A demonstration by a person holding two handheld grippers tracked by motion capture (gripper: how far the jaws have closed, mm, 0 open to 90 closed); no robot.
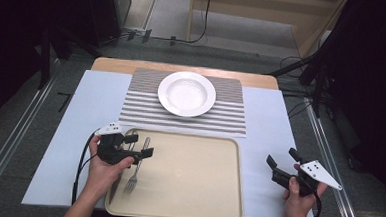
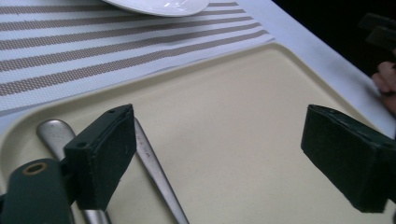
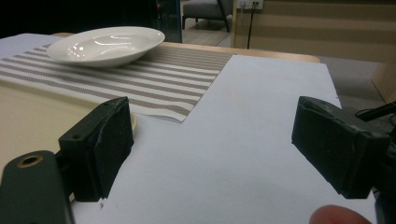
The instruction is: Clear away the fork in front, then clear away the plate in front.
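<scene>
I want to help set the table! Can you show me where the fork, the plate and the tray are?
fork (image 1: 133,178): high view, on its neck just above the tines.
plate (image 1: 186,93): high view, on the middle of its white bowl.
tray (image 1: 197,174): high view, on its bare beige floor.

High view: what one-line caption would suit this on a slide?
Left gripper open over cutlery on a tray; right gripper open beside it.

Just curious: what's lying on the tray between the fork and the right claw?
Nothing. In the high view, the tray is bare from the fork across to the right claw.
</scene>
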